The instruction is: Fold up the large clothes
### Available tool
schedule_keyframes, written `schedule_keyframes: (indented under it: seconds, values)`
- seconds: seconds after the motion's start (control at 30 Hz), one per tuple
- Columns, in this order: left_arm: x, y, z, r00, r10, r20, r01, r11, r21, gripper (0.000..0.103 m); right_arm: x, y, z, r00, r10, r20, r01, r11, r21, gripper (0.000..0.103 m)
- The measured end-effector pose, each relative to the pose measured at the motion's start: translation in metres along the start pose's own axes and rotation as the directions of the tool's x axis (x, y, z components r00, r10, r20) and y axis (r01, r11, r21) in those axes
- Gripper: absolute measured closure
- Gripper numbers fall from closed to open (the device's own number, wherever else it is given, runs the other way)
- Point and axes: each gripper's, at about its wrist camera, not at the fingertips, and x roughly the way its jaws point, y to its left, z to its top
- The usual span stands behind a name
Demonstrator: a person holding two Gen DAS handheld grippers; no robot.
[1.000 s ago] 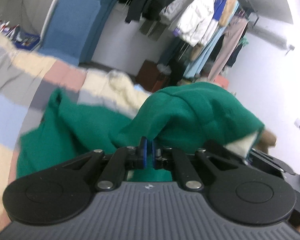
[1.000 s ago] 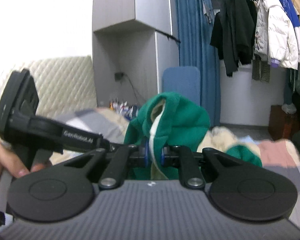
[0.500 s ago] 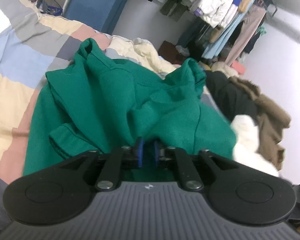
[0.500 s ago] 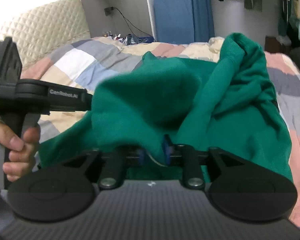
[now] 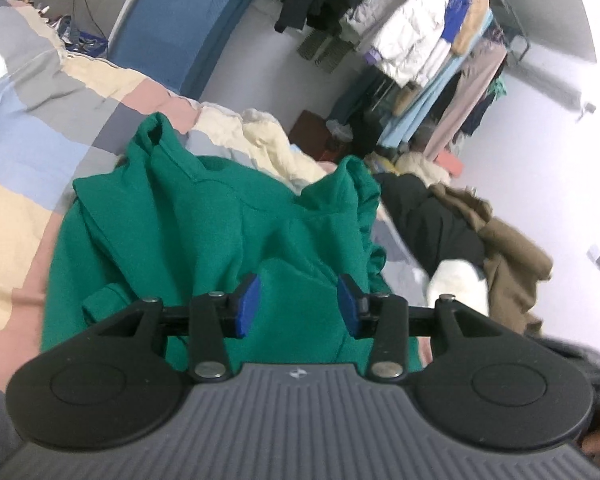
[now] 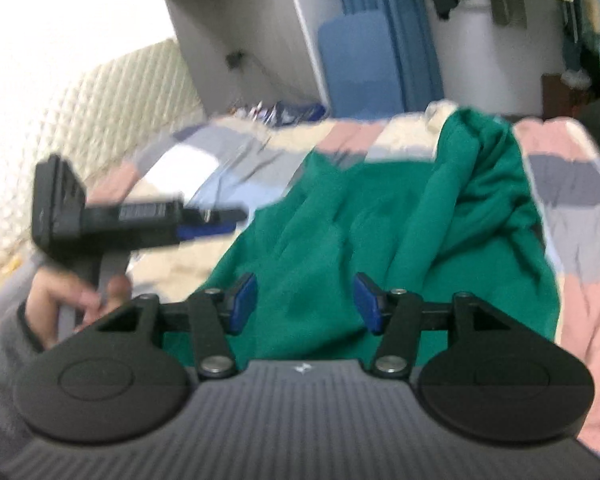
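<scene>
Both tools first: left gripper (image 5: 298, 305), blue pads apart at a middling gap, jaws just been opening, nothing pinched. Green fabric shows in the gap, but it lies beyond the pads and they are not pressing on it. Right gripper (image 6: 306, 303), same story: jaws just been opening, a medium gap, cloth seen between the pads and none of it clamped.

And there's the green garment (image 5: 204, 232), lying loose and rumpled on the patchwork bedspread (image 5: 28, 128), dead ahead at twelve o'clock of each tool. In the left wrist view two corners poke up, one at about eleven o'clock, one at one o'clock. A folded flap sits at nine o'clock of the left pads.

In the right wrist view the left gripper appears again at nine to ten o'clock, a hand (image 6: 66, 300) wrapped round its handle, a grey sleeve behind. That picture is blurred.

Containers? Only the clothes rail (image 5: 432, 36), up at one o'clock in the left view, hung with a white puffer, dark coats, pale blue pieces. A heap of clothing (image 5: 476, 236), black, brown and white, lies at three o'clock beside the green piece. A blue padded board (image 5: 168, 28) leans at eleven.
</scene>
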Motion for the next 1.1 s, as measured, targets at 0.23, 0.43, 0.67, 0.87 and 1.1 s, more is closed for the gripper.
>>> schedule_keyframes:
  seconds: [0.23, 0.43, 0.67, 0.87, 1.1]
  values:
    - [0.03, 0.003, -0.009, 0.999, 0.028, -0.046, -0.026, 0.999, 0.048, 0.055, 0.066, -0.023, -0.004, 0.997, -0.047, -0.056, 0.053, 0.993, 0.104, 0.049]
    - [0.058, 0.011, -0.018, 0.992, 0.074, -0.102, -0.066, 0.994, 0.085, 0.055, 0.09, -0.034, -0.02, 0.995, -0.054, -0.087, 0.065, 0.99, 0.125, 0.058]
    - [0.091, 0.023, -0.027, 0.975, 0.144, -0.17, -0.126, 0.986, 0.112, 0.056, 0.118, -0.047, -0.039, 0.985, -0.038, -0.171, 0.06, 0.99, 0.125, 0.059]
    - [0.111, 0.029, -0.033, 0.965, 0.16, -0.209, -0.133, 0.981, 0.139, 0.056, 0.139, -0.047, -0.045, 0.974, -0.044, -0.221, 0.062, 0.995, 0.077, 0.059]
    - [0.122, 0.035, -0.031, 0.959, 0.168, -0.23, -0.15, 0.984, 0.093, 0.056, 0.153, -0.046, -0.045, 0.97, -0.057, -0.235, 0.074, 0.995, 0.064, 0.06]
